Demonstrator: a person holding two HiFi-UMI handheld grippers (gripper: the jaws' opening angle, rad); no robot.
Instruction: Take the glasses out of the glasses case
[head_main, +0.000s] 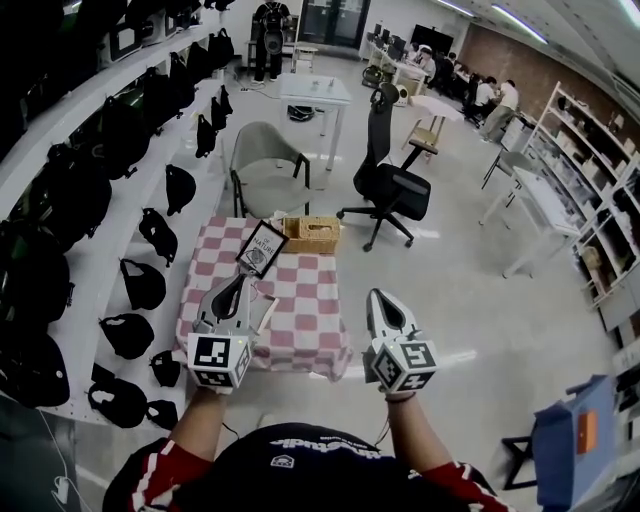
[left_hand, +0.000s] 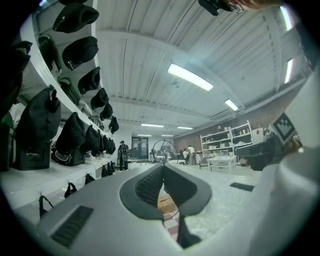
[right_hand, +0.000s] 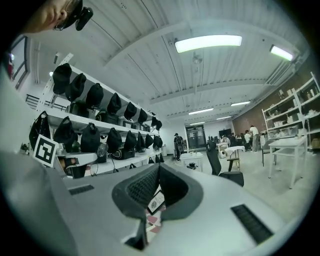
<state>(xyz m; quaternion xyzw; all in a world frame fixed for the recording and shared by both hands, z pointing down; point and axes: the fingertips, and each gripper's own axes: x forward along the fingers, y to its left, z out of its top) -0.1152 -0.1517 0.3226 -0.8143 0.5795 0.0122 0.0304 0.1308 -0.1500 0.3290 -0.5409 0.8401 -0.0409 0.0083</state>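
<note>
Nearest you, above the near end of the checkered table (head_main: 300, 312), both grippers hover with their jaws clenched on nothing. Your left gripper (head_main: 240, 284) is over the table's left part, and your right gripper (head_main: 376, 296) is just off its right edge. A pale thing (head_main: 266, 312) lies on the table, partly under the left one; these views do not show whether it is the glasses case. Farther along the table a black-framed card (head_main: 262, 248) stands tilted. At the table's far edge sits a wicker basket (head_main: 312, 233).
</note>
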